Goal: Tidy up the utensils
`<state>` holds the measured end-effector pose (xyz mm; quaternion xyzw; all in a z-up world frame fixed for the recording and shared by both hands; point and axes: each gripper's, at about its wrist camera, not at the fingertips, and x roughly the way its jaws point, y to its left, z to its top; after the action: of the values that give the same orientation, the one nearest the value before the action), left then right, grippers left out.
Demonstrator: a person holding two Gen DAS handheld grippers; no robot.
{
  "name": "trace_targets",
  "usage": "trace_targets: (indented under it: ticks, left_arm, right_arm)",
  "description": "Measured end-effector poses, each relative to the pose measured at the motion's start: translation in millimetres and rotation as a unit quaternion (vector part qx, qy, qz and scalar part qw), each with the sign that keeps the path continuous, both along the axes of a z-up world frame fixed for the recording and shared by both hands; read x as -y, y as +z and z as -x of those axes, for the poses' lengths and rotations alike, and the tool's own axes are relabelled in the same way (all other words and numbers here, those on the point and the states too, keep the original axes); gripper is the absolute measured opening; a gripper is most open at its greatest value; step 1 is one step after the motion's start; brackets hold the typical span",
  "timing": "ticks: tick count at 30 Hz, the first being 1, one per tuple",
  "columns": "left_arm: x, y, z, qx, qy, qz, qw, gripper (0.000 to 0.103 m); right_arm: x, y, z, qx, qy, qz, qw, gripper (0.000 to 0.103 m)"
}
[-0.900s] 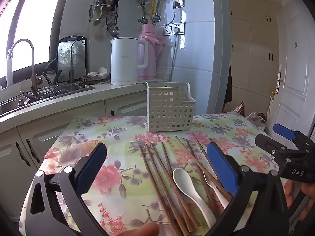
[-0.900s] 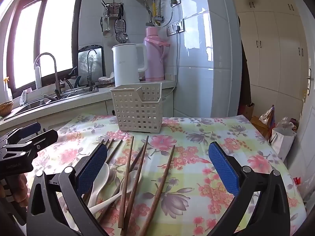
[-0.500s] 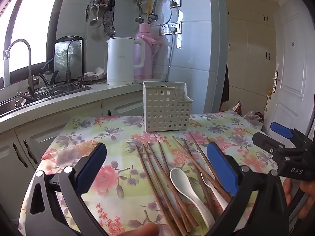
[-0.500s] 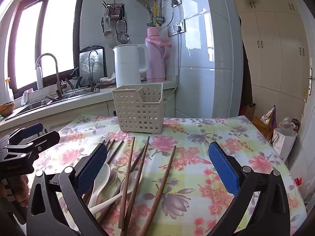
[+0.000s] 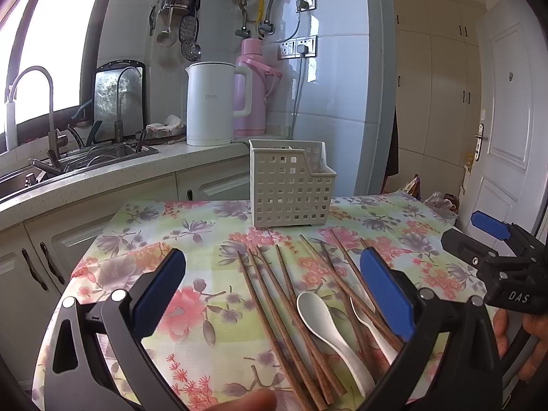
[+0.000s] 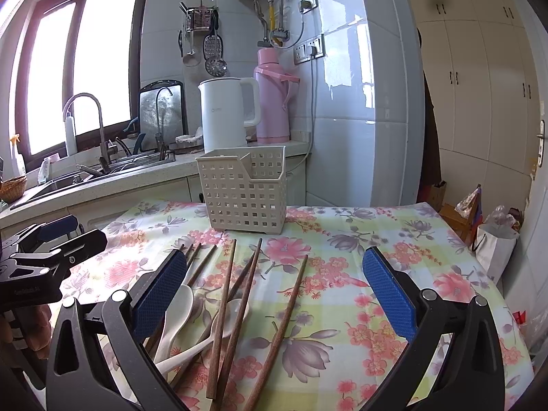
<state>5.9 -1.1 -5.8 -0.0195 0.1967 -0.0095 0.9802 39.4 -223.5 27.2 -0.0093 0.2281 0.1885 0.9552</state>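
Several brown wooden chopsticks [image 5: 274,308] [image 6: 226,301] lie fanned out on the floral tablecloth [image 5: 191,239], mixed with two white spoons [image 5: 328,328] [image 6: 174,315]. A white perforated utensil basket [image 5: 289,188] [image 6: 245,191] stands upright beyond them, with nothing showing above its rim. My left gripper [image 5: 272,270] hovers above the near end of the pile, jaws wide open and empty. My right gripper [image 6: 272,270] is also wide open and empty above the chopsticks. Each gripper shows at the edge of the other's view: the right gripper [image 5: 493,250] and the left gripper [image 6: 51,243].
A counter [image 5: 102,178] with a sink [image 5: 85,157], a white kettle [image 5: 212,102] and a pink thermos [image 5: 251,89] runs behind the table. A white door [image 5: 507,130] and bags on the floor [image 6: 493,239] are to the right.
Both grippers stay wide open and empty. The left view has shifted slightly, with the basket and utensils sliding a little left in it; the right view is nearly unchanged.
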Motion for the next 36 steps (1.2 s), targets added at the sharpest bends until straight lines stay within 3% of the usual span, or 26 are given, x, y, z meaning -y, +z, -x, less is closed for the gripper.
trace_targets:
  ticks: [36]
  left_arm:
    - [-2.9,1.4,0.7,-0.003,-0.006,0.008,0.9999,0.099]
  right_arm:
    - [0.1,0.5,0.4,-0.002,0.002,-0.004,1.000,0.096]
